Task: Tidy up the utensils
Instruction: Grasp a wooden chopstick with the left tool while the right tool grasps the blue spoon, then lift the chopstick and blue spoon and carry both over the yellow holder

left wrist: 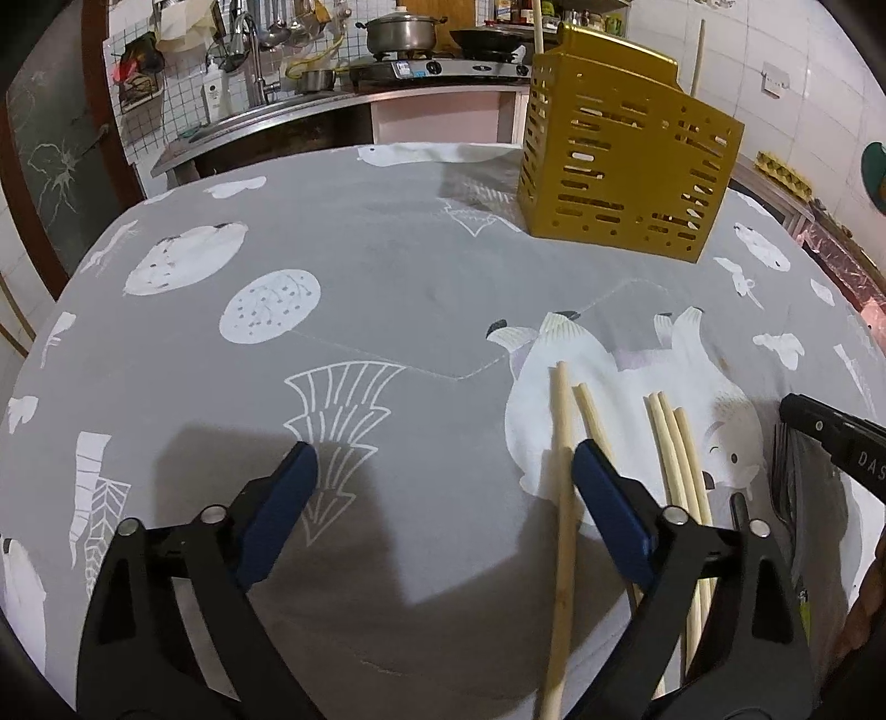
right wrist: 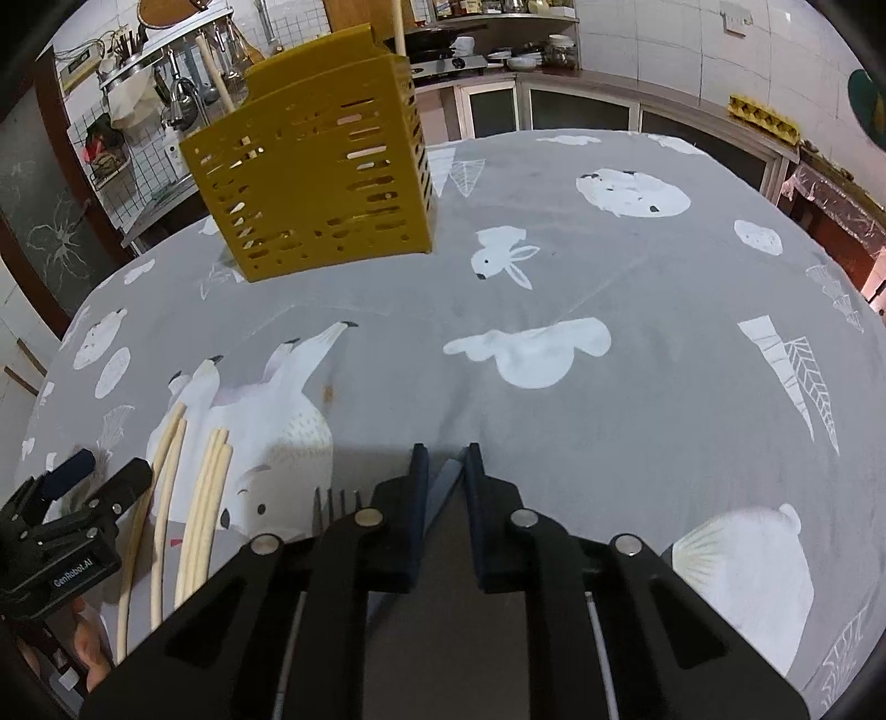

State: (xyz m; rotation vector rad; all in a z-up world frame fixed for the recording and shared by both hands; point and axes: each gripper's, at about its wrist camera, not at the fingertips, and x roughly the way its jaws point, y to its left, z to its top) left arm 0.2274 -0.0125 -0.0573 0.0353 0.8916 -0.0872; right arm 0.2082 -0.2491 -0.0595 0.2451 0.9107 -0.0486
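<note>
A yellow slotted utensil holder (left wrist: 626, 160) stands on the grey tablecloth (left wrist: 387, 277), with two chopsticks upright in it; it also shows in the right wrist view (right wrist: 315, 177). Several pale wooden chopsticks (left wrist: 565, 498) lie near the table's front; they also show in the right wrist view (right wrist: 205, 498). My left gripper (left wrist: 443, 476) is open, one chopstick lying between its fingers. My right gripper (right wrist: 446, 471) is shut on a thin grey metal utensil (right wrist: 443, 487), seemingly a knife blade. A fork (right wrist: 335, 507) lies just left of it, mostly hidden.
A kitchen counter with a sink, a stove and pots (left wrist: 398, 33) lies beyond the table. Egg cartons (right wrist: 764, 113) sit on a ledge at the right. The right gripper's body (left wrist: 841, 443) shows at the left view's right edge.
</note>
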